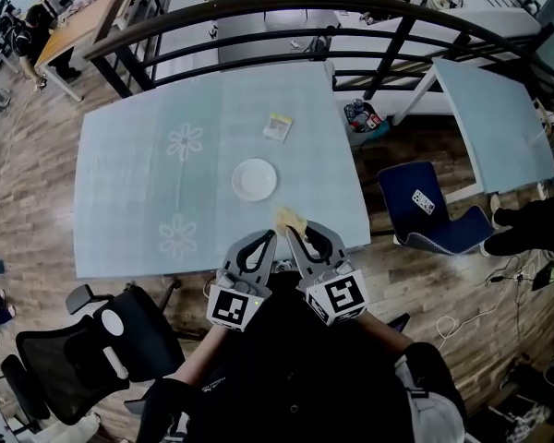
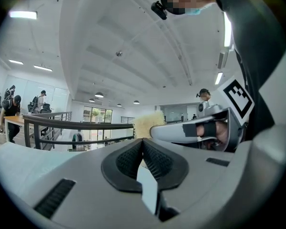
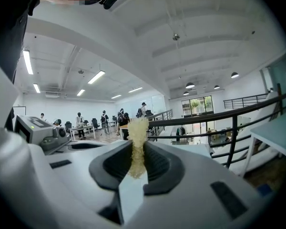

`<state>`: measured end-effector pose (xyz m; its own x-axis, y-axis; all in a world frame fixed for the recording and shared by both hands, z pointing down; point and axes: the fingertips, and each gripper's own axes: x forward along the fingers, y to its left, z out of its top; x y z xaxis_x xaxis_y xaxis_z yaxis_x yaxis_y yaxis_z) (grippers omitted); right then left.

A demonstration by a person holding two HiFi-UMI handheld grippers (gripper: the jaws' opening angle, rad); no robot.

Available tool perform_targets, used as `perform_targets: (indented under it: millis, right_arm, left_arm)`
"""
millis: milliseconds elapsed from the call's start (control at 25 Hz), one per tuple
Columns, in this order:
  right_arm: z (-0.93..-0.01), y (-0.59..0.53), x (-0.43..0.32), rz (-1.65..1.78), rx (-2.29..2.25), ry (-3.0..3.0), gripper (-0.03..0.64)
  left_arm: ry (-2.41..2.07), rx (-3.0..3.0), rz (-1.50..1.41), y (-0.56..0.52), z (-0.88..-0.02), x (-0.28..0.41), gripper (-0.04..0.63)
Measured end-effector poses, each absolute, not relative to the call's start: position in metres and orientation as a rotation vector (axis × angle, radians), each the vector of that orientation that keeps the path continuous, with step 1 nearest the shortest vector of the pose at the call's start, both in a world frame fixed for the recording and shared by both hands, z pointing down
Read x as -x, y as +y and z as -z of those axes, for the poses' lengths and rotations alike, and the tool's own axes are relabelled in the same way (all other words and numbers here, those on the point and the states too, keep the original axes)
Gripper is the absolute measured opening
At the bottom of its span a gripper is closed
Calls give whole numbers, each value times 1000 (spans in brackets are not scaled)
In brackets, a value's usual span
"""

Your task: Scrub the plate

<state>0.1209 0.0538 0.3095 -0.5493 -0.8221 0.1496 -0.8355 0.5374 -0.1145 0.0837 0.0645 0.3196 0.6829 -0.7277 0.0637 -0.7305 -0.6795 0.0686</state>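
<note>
the right gripper [image 3: 137, 152] is clamped on a yellow sponge [image 3: 137, 140], which stands upright between its jaws and sticks out past their tips. the left gripper [image 2: 143, 146] has its jaws pressed together with nothing between them. both are held side by side close to the person's body, over the near edge of the table [image 1: 129, 192], the left one just to the left of the right one. from the left gripper view the sponge shows just ahead and slightly right, at the tip of the right gripper.

the plate [image 1: 255, 179] is white, looks bare, and lies flat on the pale blue table, ahead of both grippers and apart from them; neither the sponge nor either gripper touches it. a small packet [image 1: 277, 127] lies further ahead, past the plate. a black chair [image 1: 83, 349] stands off to the left of the left gripper, and a blue chair [image 1: 425, 212] off to the right of the right gripper, beside the table's edge.
</note>
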Motion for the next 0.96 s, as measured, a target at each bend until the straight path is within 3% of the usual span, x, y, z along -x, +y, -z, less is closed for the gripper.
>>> perform_targets:
  millis: [960]
  right_arm:
    - [-322, 55, -124, -310, -1428, -2651, 61]
  left_arm:
    - [-1172, -2782, -74, 66, -329, -94, 12]
